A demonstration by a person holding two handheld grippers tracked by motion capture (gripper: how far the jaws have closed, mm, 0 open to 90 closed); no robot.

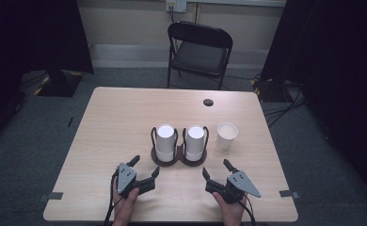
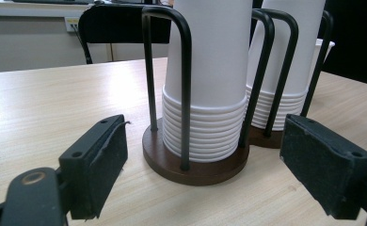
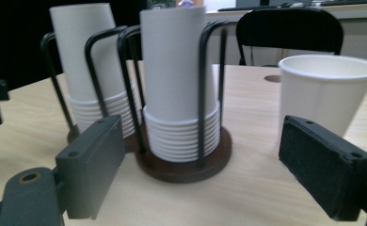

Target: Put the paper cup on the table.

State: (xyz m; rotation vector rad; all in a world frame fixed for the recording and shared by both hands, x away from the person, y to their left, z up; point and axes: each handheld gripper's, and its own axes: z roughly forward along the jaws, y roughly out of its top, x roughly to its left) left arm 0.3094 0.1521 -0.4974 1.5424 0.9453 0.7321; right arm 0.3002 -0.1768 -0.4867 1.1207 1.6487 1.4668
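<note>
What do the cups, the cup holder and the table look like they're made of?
Cups: matte white paper, by the thin rolled rims stacked in rings. Holder: a dark brown base, likely wood or plastic, with glossy black bent rods, probably coated metal. Table: pale wood-grain top, most likely laminate.

Table (image 1: pixel 115 122): your light wood top, with a round cable hole (image 1: pixel 208 102) at the far right.
Cup holder (image 1: pixel 179 160): dark double base at your centre, carrying two upturned cup stacks.
Single cup (image 1: pixel 227 135): upright, just right of the holder, apart from it.
</note>
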